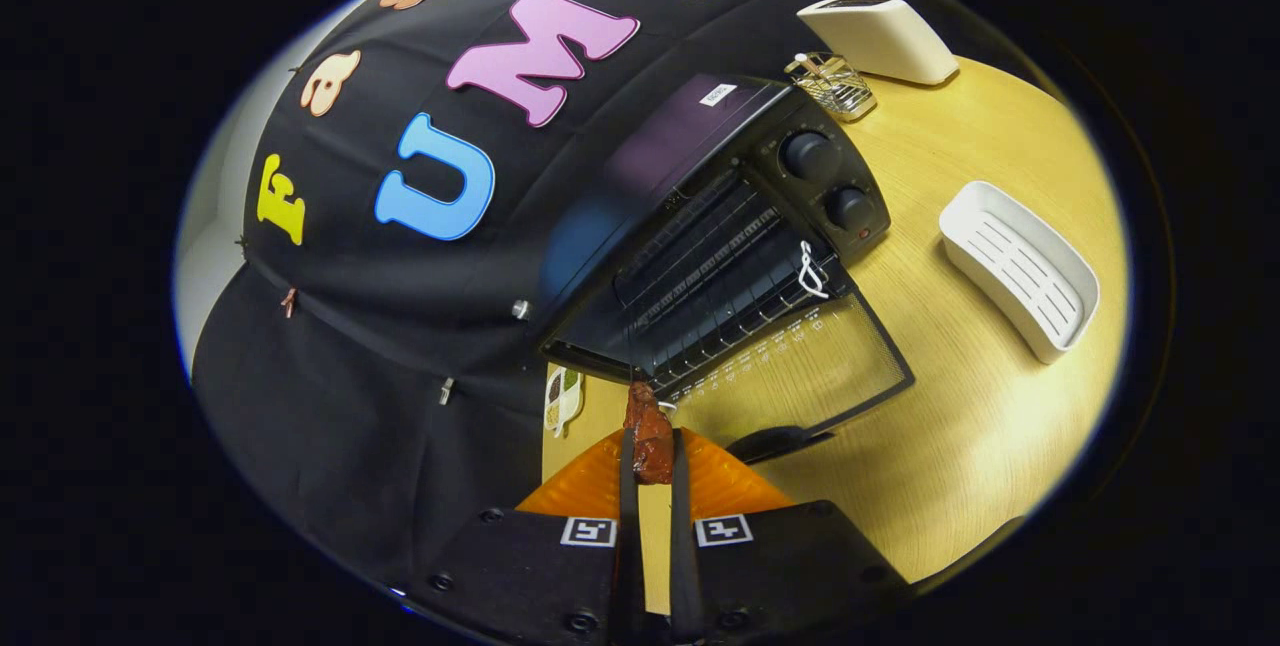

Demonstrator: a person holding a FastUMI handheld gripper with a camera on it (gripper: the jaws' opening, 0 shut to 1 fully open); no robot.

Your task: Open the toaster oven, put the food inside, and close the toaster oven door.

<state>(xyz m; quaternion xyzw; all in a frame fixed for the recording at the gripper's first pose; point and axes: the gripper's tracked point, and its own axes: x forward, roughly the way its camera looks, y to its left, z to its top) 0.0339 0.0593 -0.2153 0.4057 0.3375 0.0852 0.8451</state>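
Gripping a reddish piece of food (650, 441), the tongs (651, 456) sit nearly closed, both fingers pressing it.
Low centre of frame they hover over the counter (960, 446), before the toaster oven (720, 246), its door (800, 366) folded down.

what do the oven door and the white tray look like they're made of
Oven door: likely glass in a dark metal frame, since the wood table shows through it. White tray: probably matte plastic, with moulded ribs. The tongs are shut on the food.
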